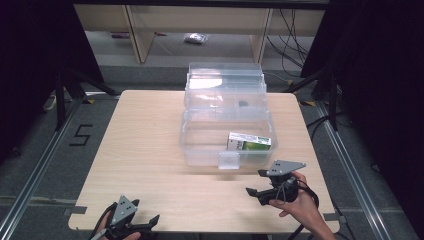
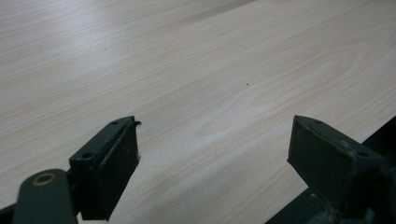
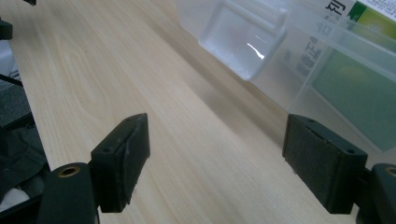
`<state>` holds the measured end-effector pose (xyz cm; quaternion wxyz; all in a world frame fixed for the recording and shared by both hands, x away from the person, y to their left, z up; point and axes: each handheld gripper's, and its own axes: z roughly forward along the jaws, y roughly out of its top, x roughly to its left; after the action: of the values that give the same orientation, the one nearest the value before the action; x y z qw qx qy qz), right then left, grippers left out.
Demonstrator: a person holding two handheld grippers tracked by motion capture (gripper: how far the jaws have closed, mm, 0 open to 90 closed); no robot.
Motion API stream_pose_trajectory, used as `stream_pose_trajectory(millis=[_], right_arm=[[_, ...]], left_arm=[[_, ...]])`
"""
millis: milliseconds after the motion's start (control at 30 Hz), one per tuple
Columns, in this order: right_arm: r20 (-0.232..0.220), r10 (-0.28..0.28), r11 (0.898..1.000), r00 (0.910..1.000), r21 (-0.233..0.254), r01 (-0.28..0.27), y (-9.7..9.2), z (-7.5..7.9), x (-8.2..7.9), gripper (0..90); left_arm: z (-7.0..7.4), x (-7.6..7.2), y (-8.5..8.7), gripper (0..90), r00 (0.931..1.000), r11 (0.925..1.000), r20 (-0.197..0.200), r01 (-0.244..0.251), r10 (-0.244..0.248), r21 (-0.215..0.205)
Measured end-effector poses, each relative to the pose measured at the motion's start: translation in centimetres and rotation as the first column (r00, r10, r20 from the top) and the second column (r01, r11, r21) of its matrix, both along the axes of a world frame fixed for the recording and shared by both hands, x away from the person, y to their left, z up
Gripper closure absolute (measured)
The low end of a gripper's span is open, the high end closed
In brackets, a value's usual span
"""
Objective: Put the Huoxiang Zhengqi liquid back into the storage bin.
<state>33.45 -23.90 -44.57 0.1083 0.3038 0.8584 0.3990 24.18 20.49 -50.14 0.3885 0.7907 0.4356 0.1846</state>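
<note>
Right gripper sits low over the near right part of the table, held in the person's right hand. Its jaws stand wide apart with nothing between them; in the right gripper view, bare wood shows between the two black pads. It lies just in front of the clear plastic box, close to the box's front wall and not touching it.

The box stands at the middle of the table, toward the far edge. Its lid is open and tilted back behind it. A clear latch tab hangs at the middle of the front wall; in the right gripper view the same tab is ahead of the jaws and above them.

Inside the box, a small green and white carton lies on its side against the front right corner. Seen through the wall in the right gripper view, the carton is just beyond the right-hand jaw.

Left gripper rests at the near left edge of the table, well apart from the box. Jaws open wide, nothing held; plain tabletop lies between them.
</note>
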Motion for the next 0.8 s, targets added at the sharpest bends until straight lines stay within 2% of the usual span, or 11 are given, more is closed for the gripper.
stream_pose_trajectory(millis=[100, 133, 167, 233, 300, 367, 500, 533, 567, 600, 800], right_arm=[[0.003, -0.001, 1.0, 1.0, -0.002, 0.001, 0.0, -0.7, -0.2, 24.2], [-0.021, -0.016, 1.0, 0.9997, -0.001, 0.016, 0.0, -0.9, -0.5, 24.1], [-0.004, -0.008, 1.0, 1.0, -0.006, 0.008, -0.1, -1.1, -0.4, 24.1], [-0.02, -0.019, 1.0, 0.9996, -0.002, 0.019, 0.0, -1.4, -0.7, 24.1], [-0.007, 0.007, 1.0, 1.0, -0.013, -0.007, -0.1, -1.9, -0.7, 23.7], [-0.041, -0.007, 1.0, 0.9991, -0.014, 0.006, 0.0, -2.2, -1.1, 23.4], [-0.051, -0.002, 1.0, 0.9987, -0.023, 0.001, 0.2, -2.7, -1.5, 23.1], [-0.049, 0.004, 1.0, 0.9988, -0.026, -0.005, 0.1, -2.8, -1.5, 23.0], [-0.049, 0.004, 1.0, 0.9988, -0.026, -0.005, 0.1, -2.8, -1.5, 23.0], [-0.053, 0.004, 0.999, 0.9986, -0.034, -0.006, 0.1, -3.0, -1.6, 22.8], [-0.059, -0.001, 0.999, 0.9983, -0.048, -0.002, -0.4, -3.4, -2.1, 22.5]], left_arm=[[0.1, 0.0, 0.0, 15.5, 1.0, 1.0, 0.0, 0.004, -0.004, 0.005], [0.1, 0.0, 0.0, 15.6, 1.0, 0.9999, -0.003, 0.009, -0.009, 0.006], [0.1, -0.1, 0.0, 15.5, 0.9999, 0.9999, -0.001, 0.012, -0.012, 0.006], [0.1, -0.1, 0.0, 15.5, 0.9999, 0.9999, -0.002, 0.013, -0.013, 0.007], [0.1, -0.2, -0.1, 15.5, 0.9999, 0.9999, 0.002, 0.012, -0.012, 0.004], [0.1, -0.1, -0.1, 15.5, 0.9999, 0.9999, 0.01, 0.007, -0.007, 0.007], [0.1, -0.2, -0.1, 15.5, 0.9999, 0.9999, 0.01, 0.008, -0.008, 0.009], [0.0, -0.2, -0.3, 15.5, 0.9999, 0.9996, 0.016, 0.002, -0.001, -0.027], [0.0, -0.2, -0.3, 15.5, 0.9999, 0.9996, 0.016, 0.002, -0.001, -0.027], [0.1, -0.3, -0.1, 15.5, 0.9997, 0.9998, 0.01, 0.021, -0.02, -0.001], [0.1, -0.3, -0.1, 15.5, 0.9997, 0.9998, 0.009, 0.021, -0.021, 0.004]])
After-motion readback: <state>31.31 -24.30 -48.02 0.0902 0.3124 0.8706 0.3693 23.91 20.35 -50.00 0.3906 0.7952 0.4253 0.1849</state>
